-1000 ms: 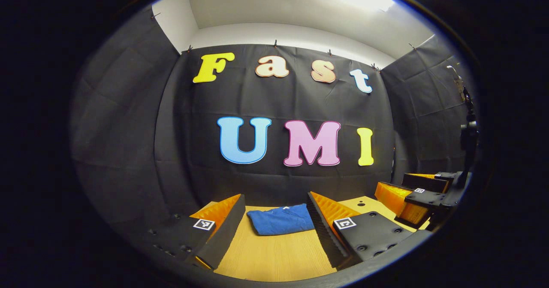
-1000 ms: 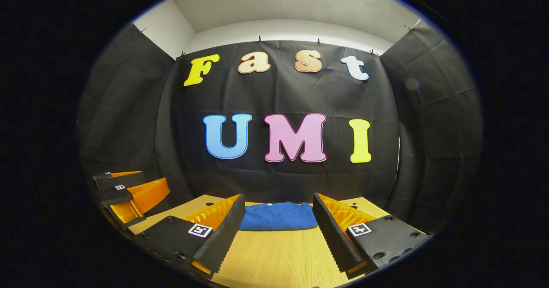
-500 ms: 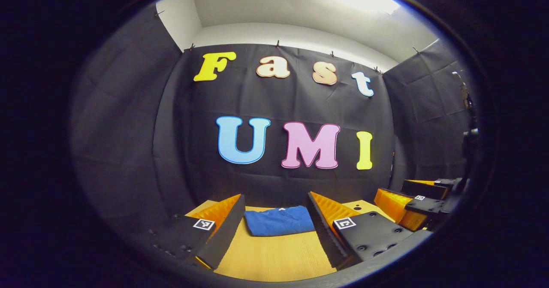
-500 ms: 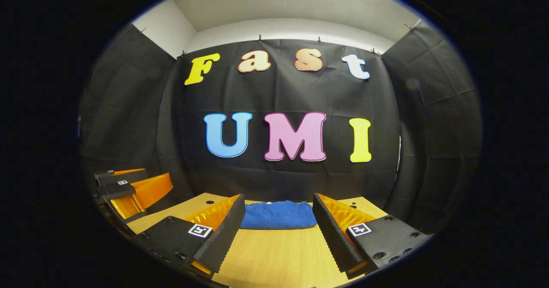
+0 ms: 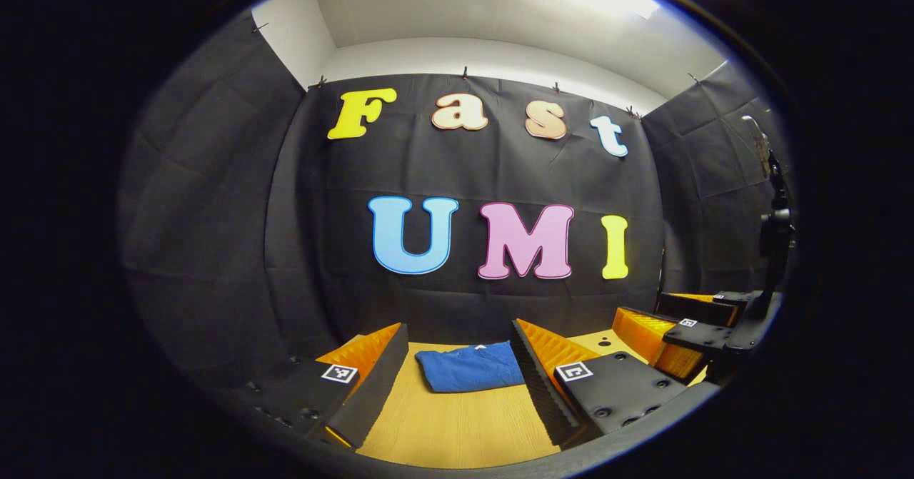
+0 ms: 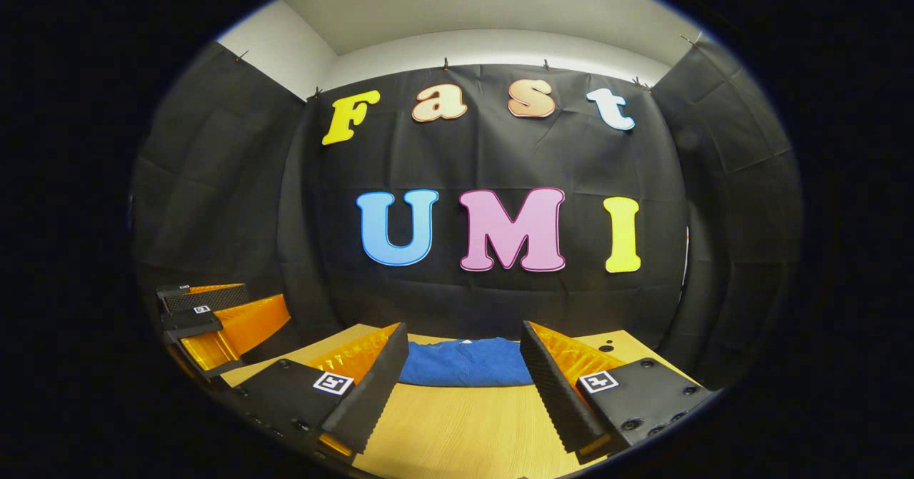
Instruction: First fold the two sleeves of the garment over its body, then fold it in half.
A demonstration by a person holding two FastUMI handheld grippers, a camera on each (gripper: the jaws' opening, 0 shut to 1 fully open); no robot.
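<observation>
A blue garment [image 5: 469, 368] lies folded into a small flat bundle on the wooden table [image 5: 457, 429], near the booth's back wall. In the left gripper view my left gripper [image 5: 457, 386] is open and empty, held well short of the garment, and the right gripper [image 5: 685, 333] shows off to the right, also open. In the right gripper view the garment [image 6: 464, 362] lies ahead between the spread fingers of my right gripper [image 6: 464, 386], which is open and holds nothing. The left gripper [image 6: 207, 315] hangs at that view's left edge.
Black cloth walls close the booth behind and on both sides. A dark stand [image 5: 775, 236] rises at the right edge of the left gripper view. Small holes [image 6: 607, 347] mark the table's far right corner.
Both grippers drifted slightly; the right gripper view has shifted a little so the wall sits further right. The garment has not moved.
</observation>
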